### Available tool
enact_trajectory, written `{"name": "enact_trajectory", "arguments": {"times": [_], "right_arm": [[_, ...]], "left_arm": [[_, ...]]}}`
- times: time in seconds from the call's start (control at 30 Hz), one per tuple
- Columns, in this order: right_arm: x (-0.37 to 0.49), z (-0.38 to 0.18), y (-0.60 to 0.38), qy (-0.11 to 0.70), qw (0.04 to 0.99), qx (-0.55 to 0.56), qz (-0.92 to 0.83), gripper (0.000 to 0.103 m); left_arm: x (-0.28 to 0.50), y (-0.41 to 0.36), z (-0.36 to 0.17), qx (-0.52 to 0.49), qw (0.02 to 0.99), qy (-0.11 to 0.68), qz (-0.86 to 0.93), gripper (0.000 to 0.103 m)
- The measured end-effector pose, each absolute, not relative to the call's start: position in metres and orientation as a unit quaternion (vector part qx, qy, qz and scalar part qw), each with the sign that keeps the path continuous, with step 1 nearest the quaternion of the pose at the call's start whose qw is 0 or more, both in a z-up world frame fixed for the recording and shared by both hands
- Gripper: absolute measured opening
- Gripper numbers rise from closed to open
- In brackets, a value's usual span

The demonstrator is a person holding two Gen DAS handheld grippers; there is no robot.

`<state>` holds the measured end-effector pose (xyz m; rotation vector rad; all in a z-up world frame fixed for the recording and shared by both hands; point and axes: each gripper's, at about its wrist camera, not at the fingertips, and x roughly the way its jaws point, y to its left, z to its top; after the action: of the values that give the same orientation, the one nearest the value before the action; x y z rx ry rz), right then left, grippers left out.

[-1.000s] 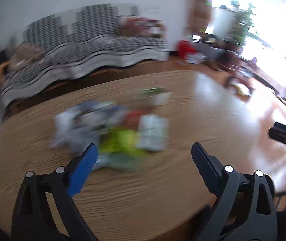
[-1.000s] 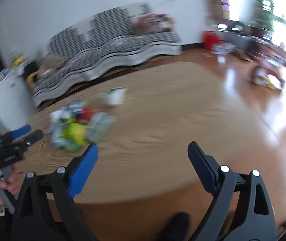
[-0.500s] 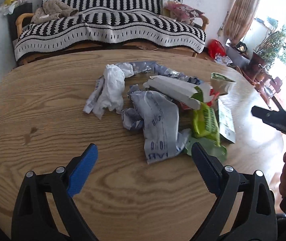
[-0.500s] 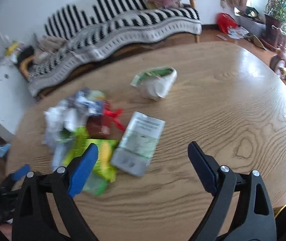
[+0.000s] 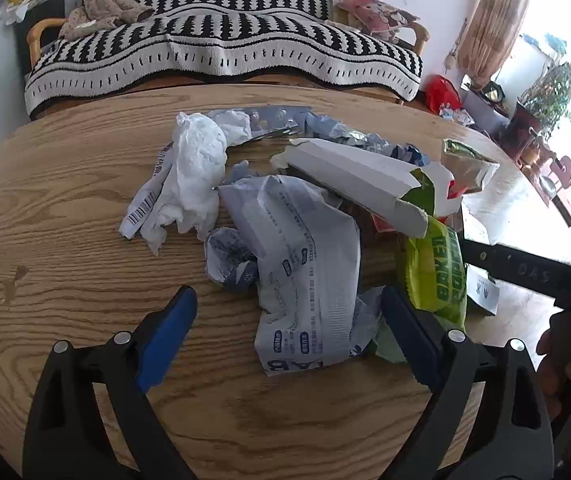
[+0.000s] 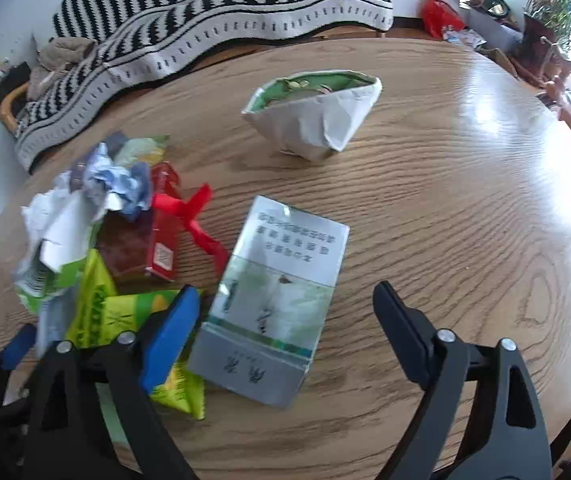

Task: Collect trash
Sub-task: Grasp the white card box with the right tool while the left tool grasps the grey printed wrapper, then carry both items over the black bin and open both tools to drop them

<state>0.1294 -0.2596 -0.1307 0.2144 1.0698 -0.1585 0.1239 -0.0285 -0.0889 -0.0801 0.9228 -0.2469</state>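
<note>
A living room with a sofa [image 5: 221, 52] draped in a black-and-white striped cover lies behind a round wooden table [image 5: 65, 208], and a heap of trash lies on the tabletop. In the left wrist view the left hand-held gripper [image 5: 289, 312] hovers low over the near edge of the heap with its jaws spread wide and nothing between them; a crumpled grey-white printed wrapper [image 5: 305, 264] lies between and just ahead of the fingertips. Beyond it are a wad of white tissue [image 5: 193, 176] beside a barcode slip [image 5: 141, 208], a torn white carton [image 5: 357, 180], and a green snack packet [image 5: 437, 268] at the right. In the right wrist view the right hand-held gripper [image 6: 285, 308] is likewise wide open and empty, poised over a flat silver-green cigarette pack [image 6: 277, 300] that lies between its fingers on the table. To the left sit the green snack packet [image 6: 121, 312], a red box [image 6: 161, 240] with a red ribbon [image 6: 197, 220], and crumpled paper [image 6: 113, 184]. Farther back, apart from the pile, a folded white paper cup [image 6: 317, 120] with a green inside stands on the table.
</note>
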Motion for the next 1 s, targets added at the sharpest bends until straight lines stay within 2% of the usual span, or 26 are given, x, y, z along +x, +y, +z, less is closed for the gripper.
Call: {"name": "enact_trajectory", "arguments": {"times": [0.03,0.1,0.13,0.23,0.73,1.0], "right_arm": [[0.130,-0.133,-0.261,0.510,0.850,0.102,-0.076,0.079],[0.127,-0.134,-0.261,0.506,0.854,0.092,-0.080,0.061],[0.127,-0.133,-0.260,0.506,0.855,0.085,-0.082,0.058],[0.121,-0.131,-0.263,0.505,0.854,0.097,-0.072,0.055],[0.086,-0.081,-0.271,0.458,0.884,0.085,-0.037,0.055],[0.054,-0.052,-0.292,0.441,0.888,0.125,-0.021,0.055]], "left_arm": [[0.124,-0.026,-0.089,-0.048,0.885,0.447,-0.123,0.082],[0.125,-0.022,-0.089,-0.065,0.881,0.449,-0.133,0.068],[0.123,-0.022,-0.087,-0.070,0.879,0.449,-0.142,0.057],[0.119,-0.021,-0.081,-0.060,0.880,0.449,-0.142,0.043],[0.088,0.009,-0.023,-0.086,0.904,0.397,-0.135,0.040],[0.069,-0.015,-0.011,-0.074,0.901,0.401,-0.147,0.040]]}}
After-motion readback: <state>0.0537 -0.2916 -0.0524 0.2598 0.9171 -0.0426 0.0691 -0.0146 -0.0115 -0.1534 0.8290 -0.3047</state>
